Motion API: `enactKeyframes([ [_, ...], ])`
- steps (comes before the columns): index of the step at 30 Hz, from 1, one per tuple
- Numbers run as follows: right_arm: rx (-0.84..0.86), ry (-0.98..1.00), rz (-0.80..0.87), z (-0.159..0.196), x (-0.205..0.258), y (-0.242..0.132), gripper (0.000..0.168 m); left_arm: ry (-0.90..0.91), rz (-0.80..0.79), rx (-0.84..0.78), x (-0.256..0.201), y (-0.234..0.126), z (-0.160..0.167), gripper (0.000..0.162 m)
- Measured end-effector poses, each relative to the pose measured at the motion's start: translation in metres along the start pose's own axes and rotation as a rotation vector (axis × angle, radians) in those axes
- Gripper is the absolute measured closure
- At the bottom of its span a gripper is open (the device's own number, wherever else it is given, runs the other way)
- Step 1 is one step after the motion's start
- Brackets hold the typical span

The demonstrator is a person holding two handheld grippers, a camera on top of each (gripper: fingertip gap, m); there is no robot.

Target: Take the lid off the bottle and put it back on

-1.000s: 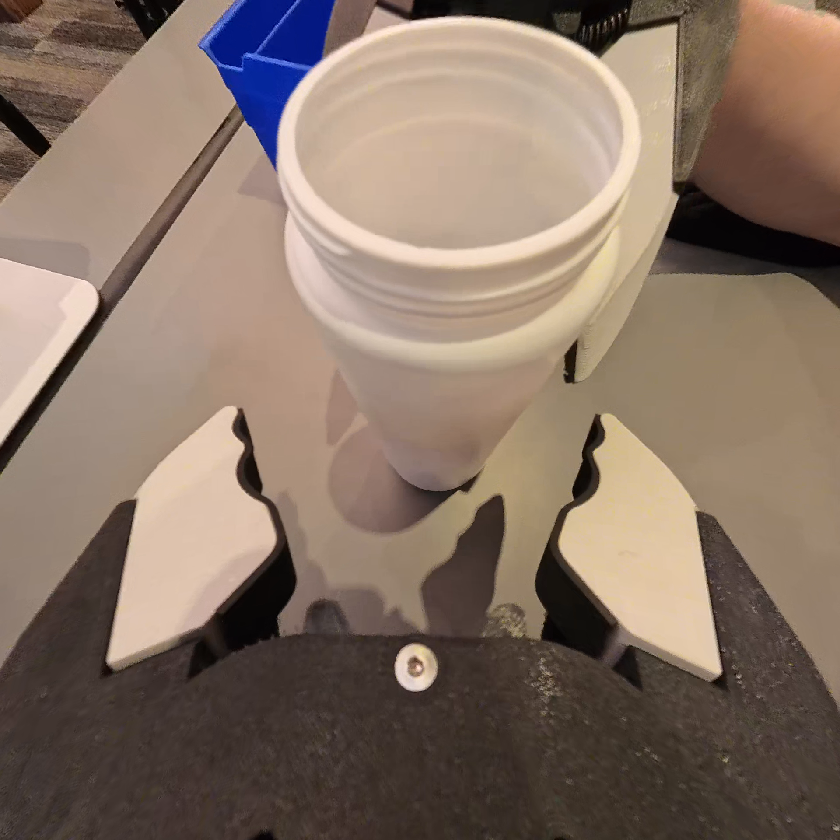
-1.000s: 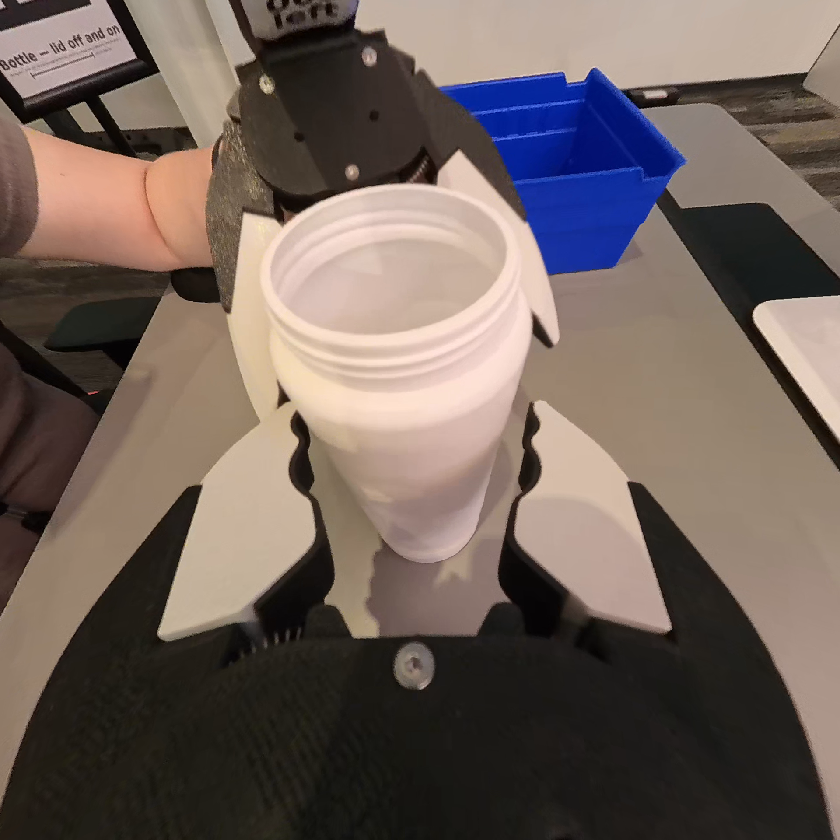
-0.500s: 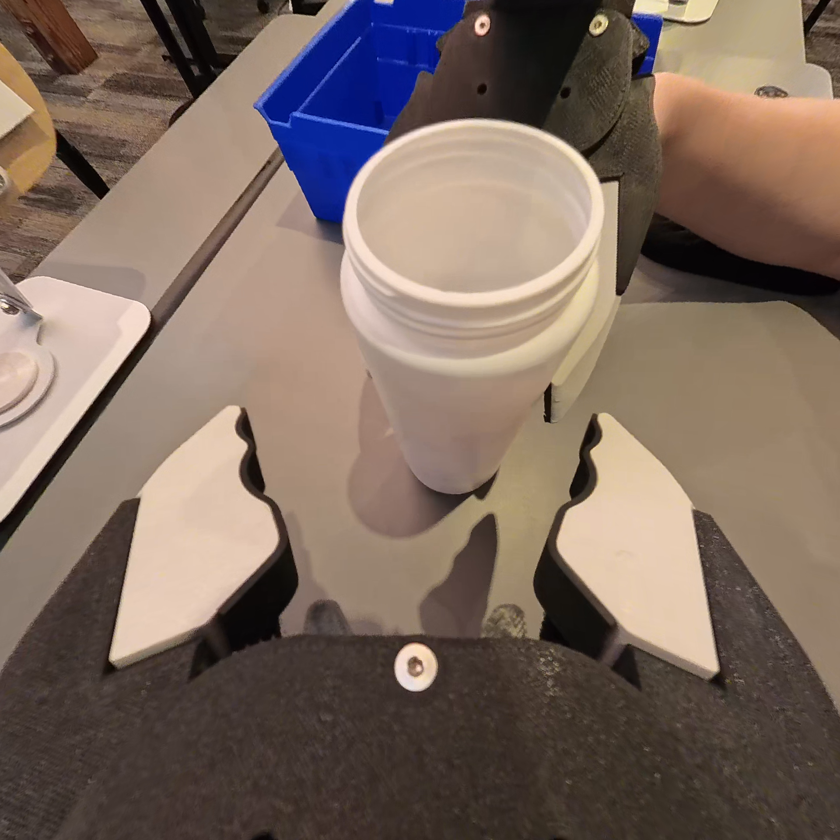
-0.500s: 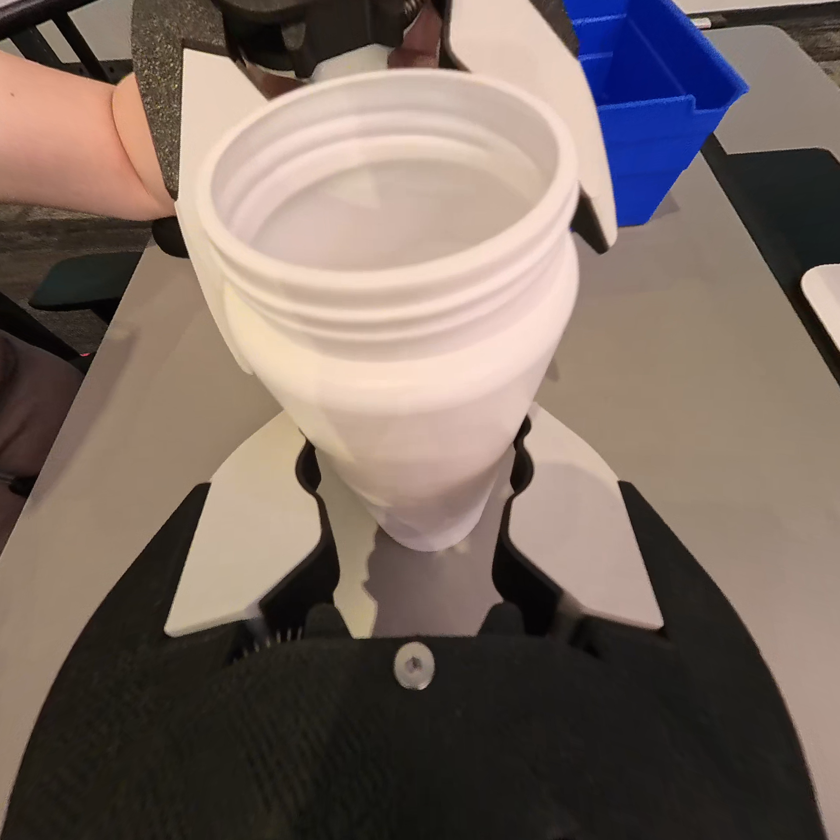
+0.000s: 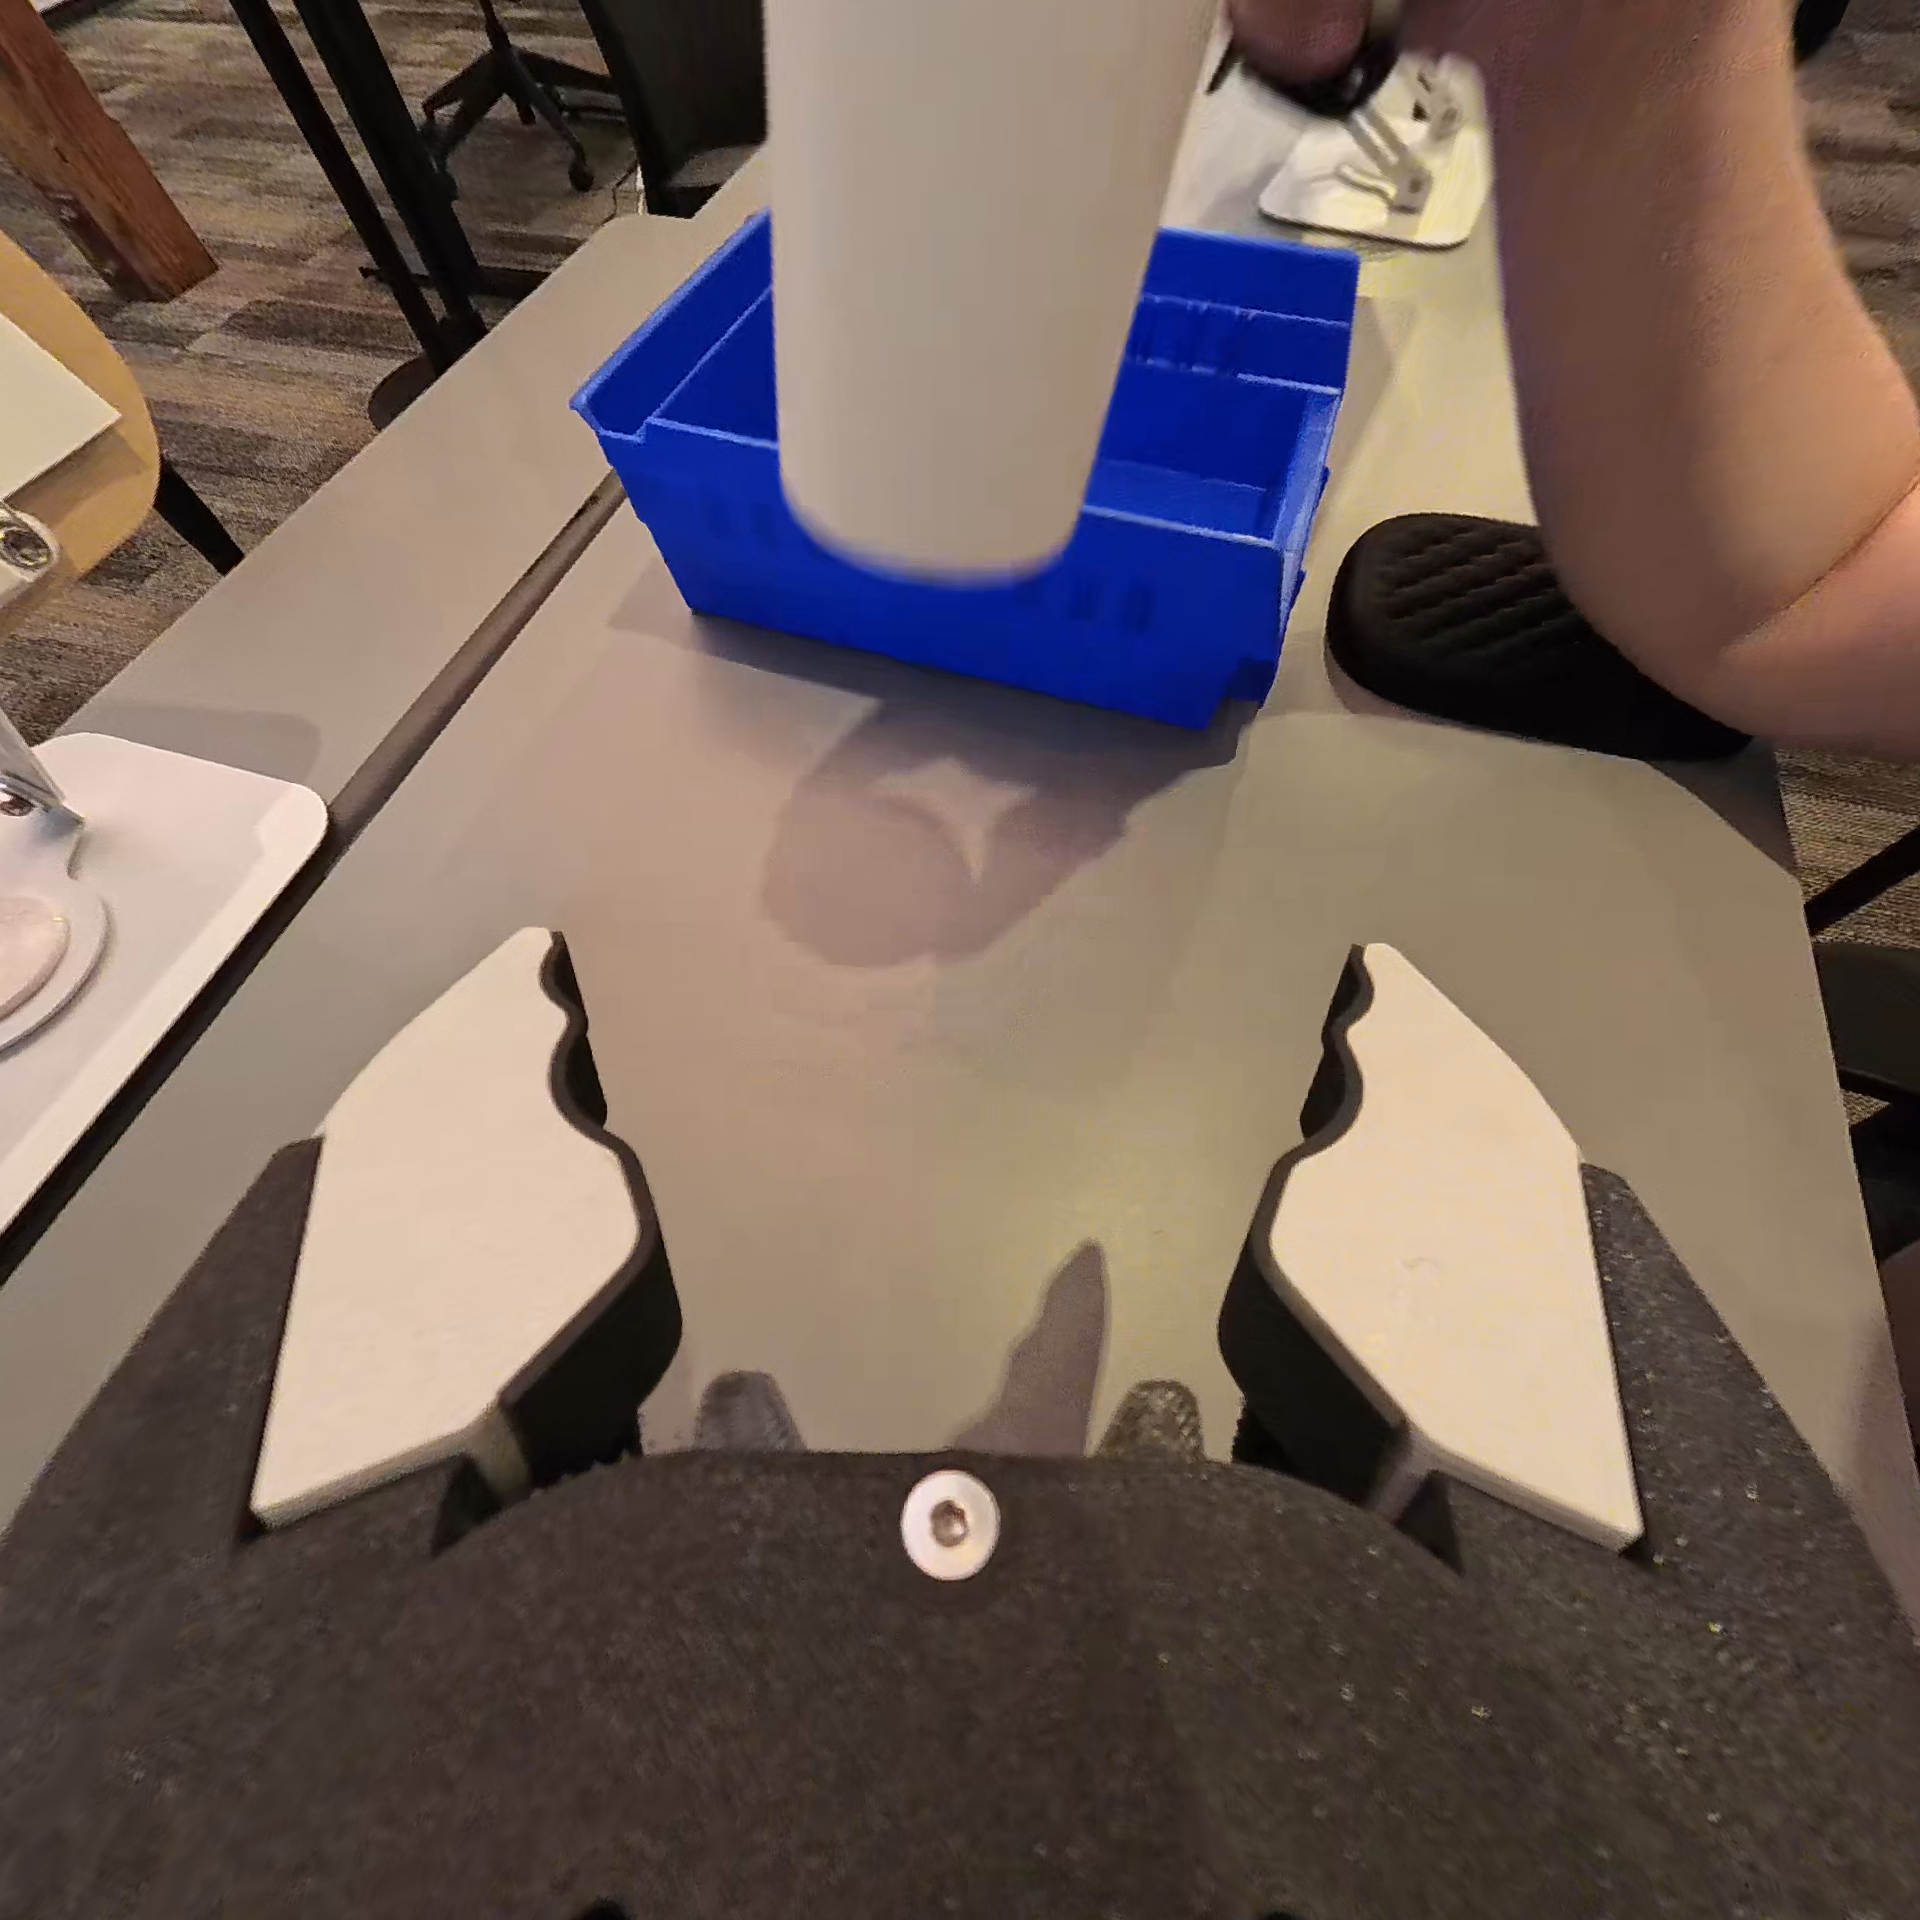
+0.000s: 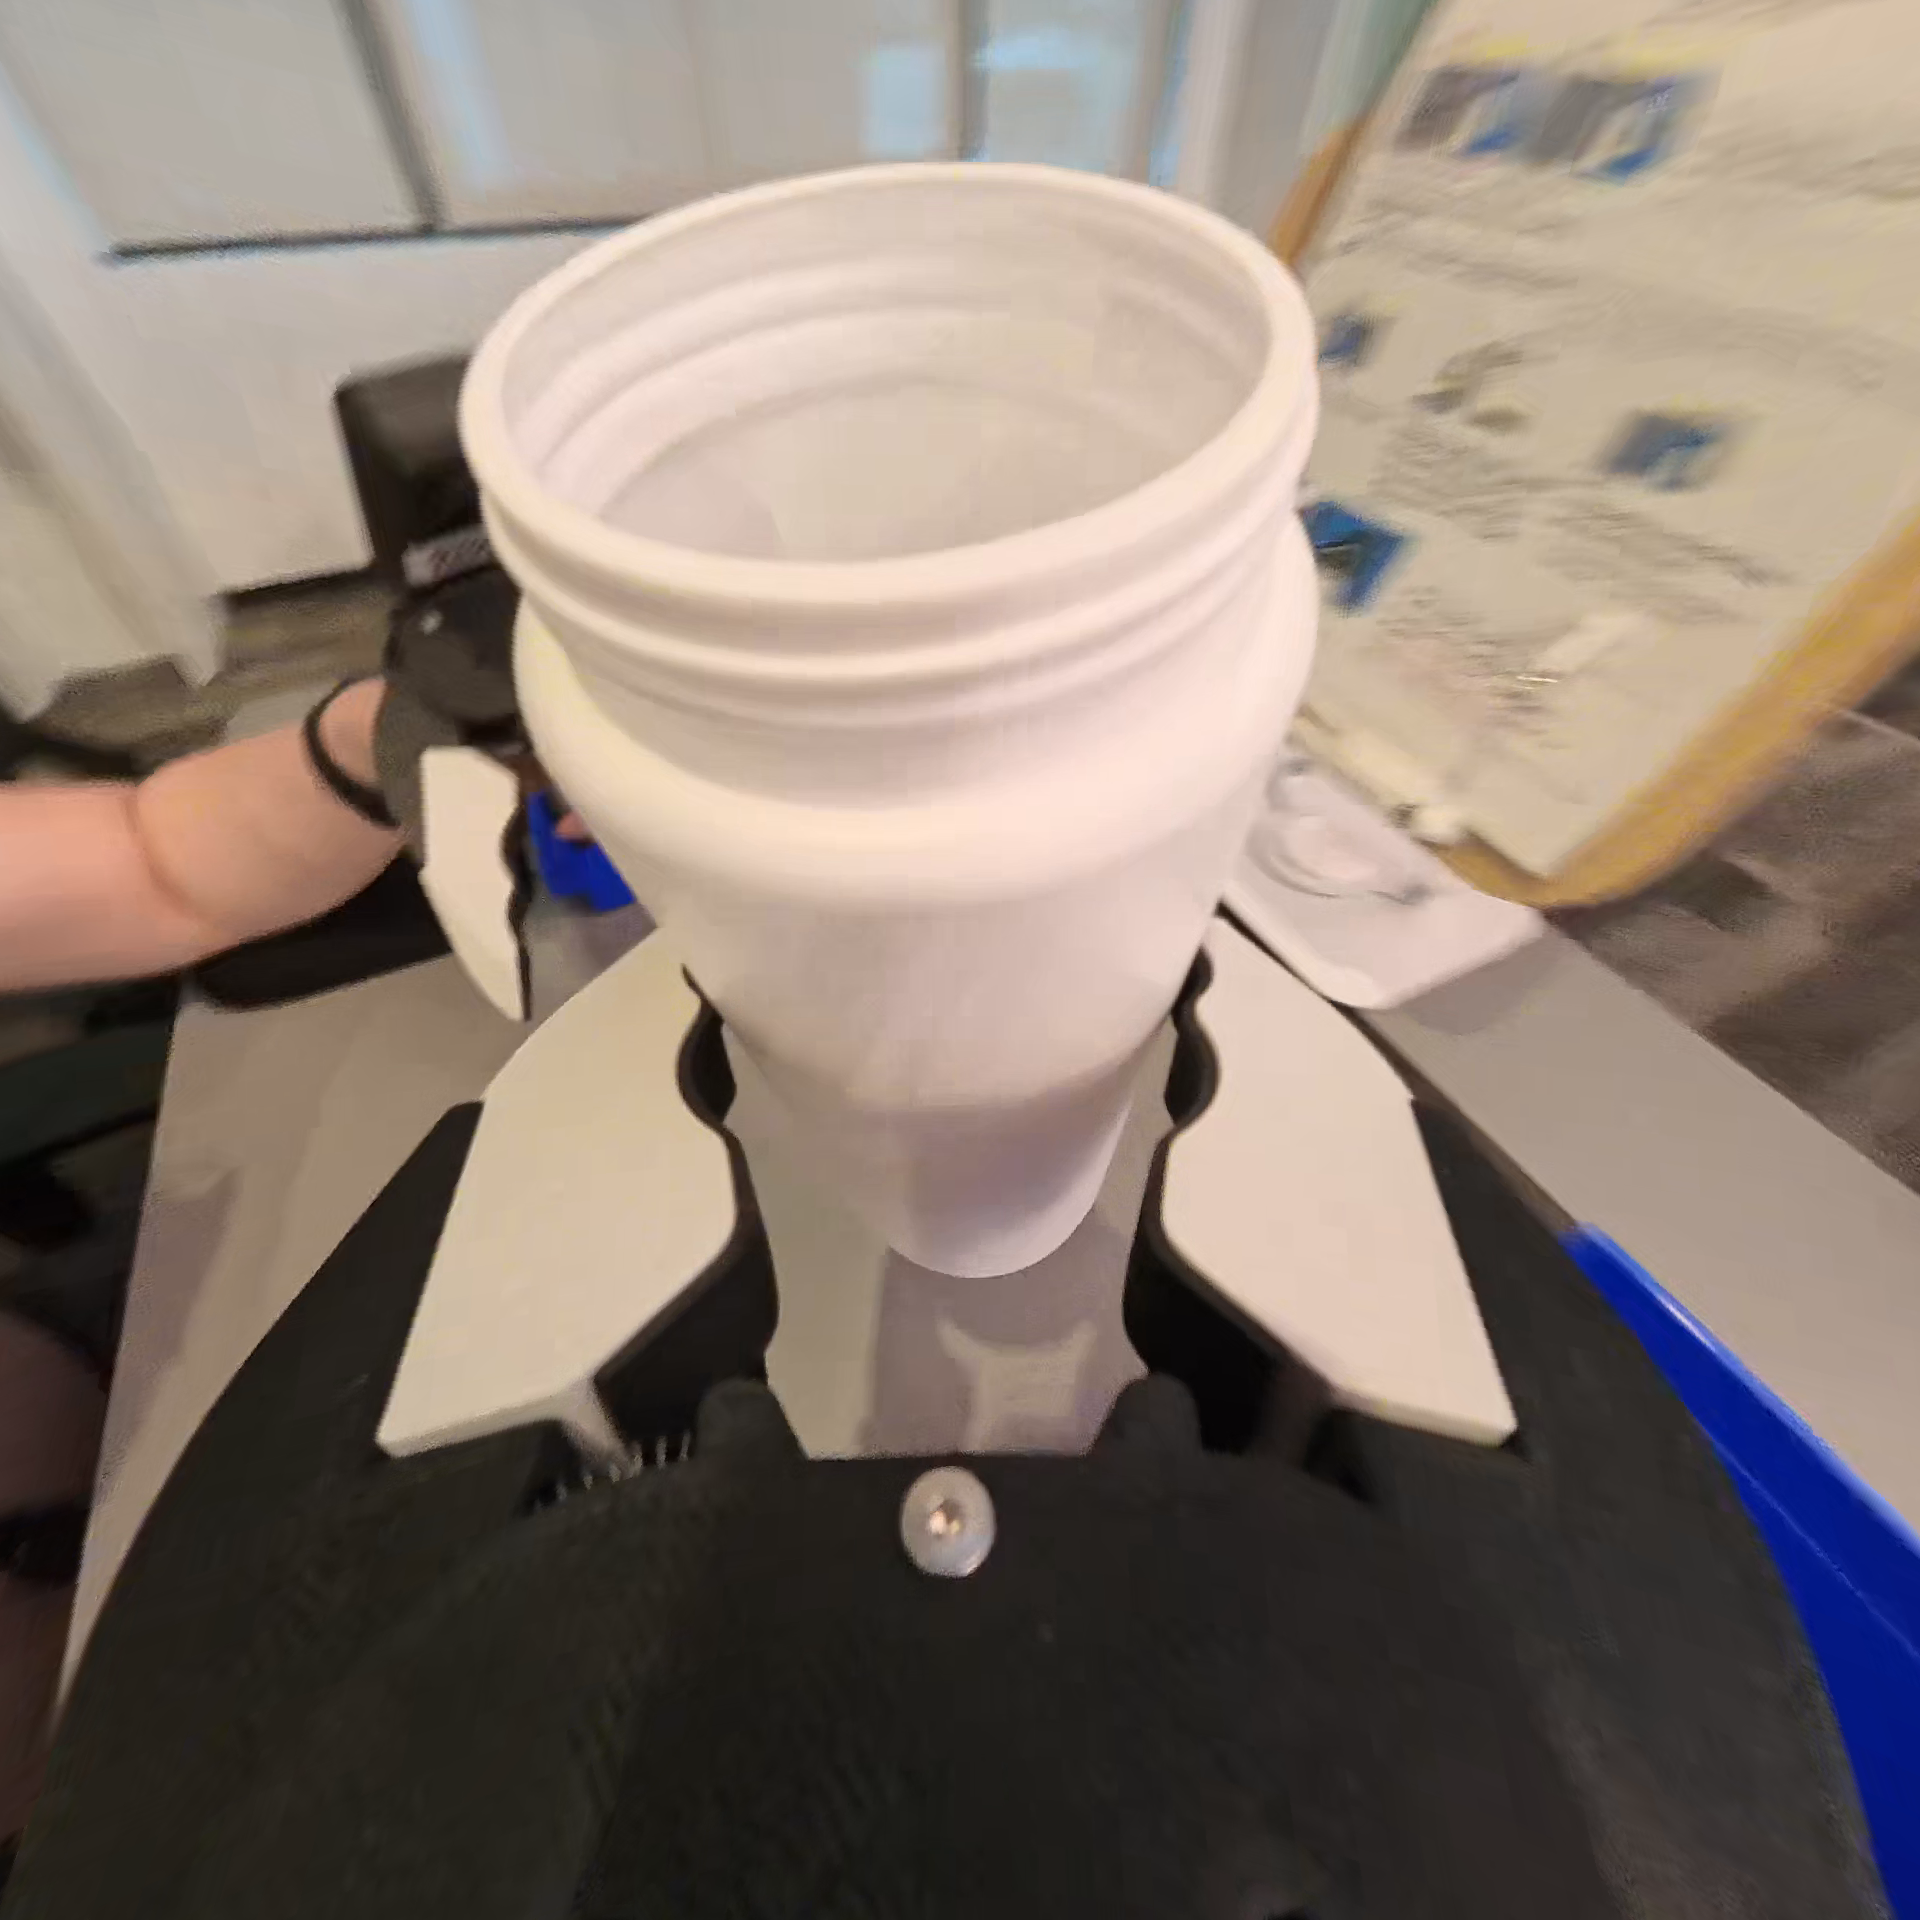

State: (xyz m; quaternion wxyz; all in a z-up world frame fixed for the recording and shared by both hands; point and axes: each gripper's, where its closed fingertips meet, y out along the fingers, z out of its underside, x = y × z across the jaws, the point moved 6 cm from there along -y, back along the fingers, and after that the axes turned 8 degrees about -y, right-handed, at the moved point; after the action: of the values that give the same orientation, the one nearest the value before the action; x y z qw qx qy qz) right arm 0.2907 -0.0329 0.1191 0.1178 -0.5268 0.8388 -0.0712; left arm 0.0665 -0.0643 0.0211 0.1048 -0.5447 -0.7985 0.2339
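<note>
A white wide-mouthed bottle (image 6: 904,831) has no lid on and its threaded neck is bare. My right gripper (image 6: 945,966) is shut on the bottle's lower body and holds it in the air above the grey table (image 6: 1558,1091). In the left wrist view the bottle (image 5: 956,312) hangs high at top centre, in front of the blue bin, with its shadow on the table below. My left gripper (image 5: 951,945) is open and empty, low over the table (image 5: 935,1091) and well short of the bottle. It also shows in the right wrist view (image 6: 478,862), left of the bottle. No lid is in view.
A blue divided bin (image 5: 1195,540) stands at the table's far side and shows at the right edge of the right wrist view (image 6: 1766,1455). A white stand base (image 5: 156,862) lies on the left. A black mesh pad (image 5: 1486,613) and a person's forearm (image 5: 1662,364) are at the right.
My right gripper has lifted the bottle off the table and swung round with it. My left gripper has drawn back from the bottle, still open.
</note>
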Motion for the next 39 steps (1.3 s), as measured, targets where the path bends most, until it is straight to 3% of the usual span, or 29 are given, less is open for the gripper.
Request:
enactKeyframes([
  [3, 0.06, 0.161, 0.242, 0.008, -0.034, -0.057, 0.084, 0.006, -0.002, 0.005, -0.001, 0.003, 0.001, 0.03],
  [6, 0.253, 0.382, 0.386, 0.048, -0.064, -0.083, 0.083, -0.001, 0.001, -0.008, -0.001, 0.005, 0.0, 0.032],
  [11, 0.466, 0.766, 0.234, 0.121, -0.09, -0.061, 0.084, -0.007, 0.003, 0.004, -0.002, 0.008, 0.002, 0.032],
  [16, 0.66, 0.895, 0.189, 0.178, -0.102, -0.03, 0.083, -0.004, 0.009, 0.025, -0.003, 0.012, 0.006, 0.032],
  [26, 0.982, 0.879, 0.272, 0.222, -0.093, -0.002, 0.085, -0.002, 0.015, 0.057, -0.004, 0.018, 0.011, 0.032],
  [32, 1.037, 0.806, 0.34, 0.22, -0.092, 0.001, 0.084, 0.0, 0.016, 0.061, -0.004, 0.018, 0.011, 0.032],
  [36, 1.018, 0.69, 0.362, 0.203, -0.095, -0.005, 0.085, -0.01, 0.003, 0.048, 0.0, 0.014, 0.009, 0.031],
  [39, 0.876, 0.572, 0.392, 0.163, -0.097, -0.02, 0.08, -0.01, -0.03, 0.007, 0.007, -0.002, 0.0, 0.031],
])
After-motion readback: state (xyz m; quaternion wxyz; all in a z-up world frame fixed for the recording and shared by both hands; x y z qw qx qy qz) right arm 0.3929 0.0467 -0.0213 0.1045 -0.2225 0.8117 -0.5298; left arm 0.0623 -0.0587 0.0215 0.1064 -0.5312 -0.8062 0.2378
